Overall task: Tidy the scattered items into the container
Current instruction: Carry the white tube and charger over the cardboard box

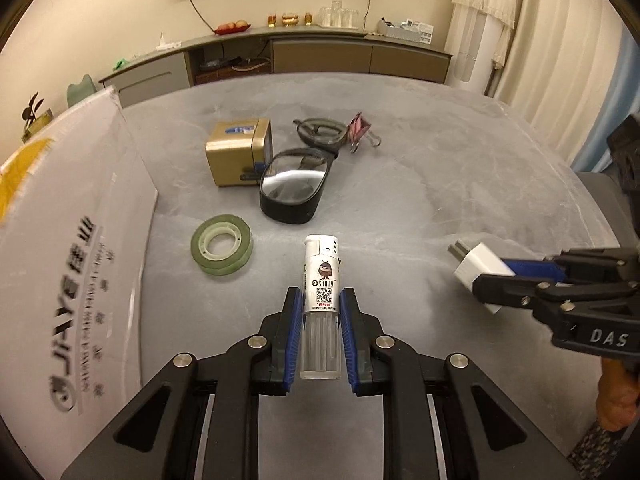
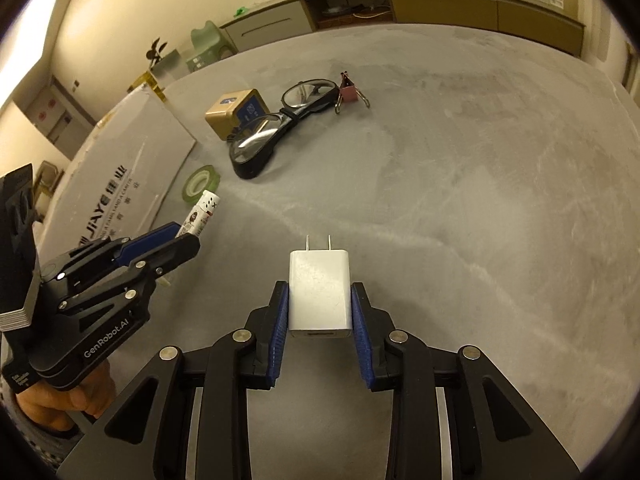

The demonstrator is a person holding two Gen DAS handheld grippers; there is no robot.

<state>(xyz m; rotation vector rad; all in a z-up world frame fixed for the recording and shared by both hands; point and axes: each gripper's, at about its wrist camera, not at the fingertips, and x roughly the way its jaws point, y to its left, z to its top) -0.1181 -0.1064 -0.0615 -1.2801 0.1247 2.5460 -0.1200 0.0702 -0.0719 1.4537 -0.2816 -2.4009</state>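
My left gripper (image 1: 320, 300) is shut on a white lighter (image 1: 322, 276) with a clear base, held above the grey table (image 1: 440, 168). My right gripper (image 2: 320, 292) is shut on a white plug adapter (image 2: 319, 290), prongs pointing forward. Each gripper shows in the other's view: the right gripper (image 1: 496, 276) at the right, the left gripper (image 2: 180, 236) at the left. A white box (image 1: 72, 240) with printed lettering stands at the left. On the table lie a green tape roll (image 1: 222, 249), black goggles (image 1: 294, 184), a gold tin (image 1: 238, 151) and a pink binder clip (image 1: 362, 131).
A long sideboard (image 1: 320, 54) with glasses and fruit runs along the far wall, with curtains at the right. The person's hands hold both gripper handles near the table's front edge. Bare grey tabletop stretches to the right of the goggles.
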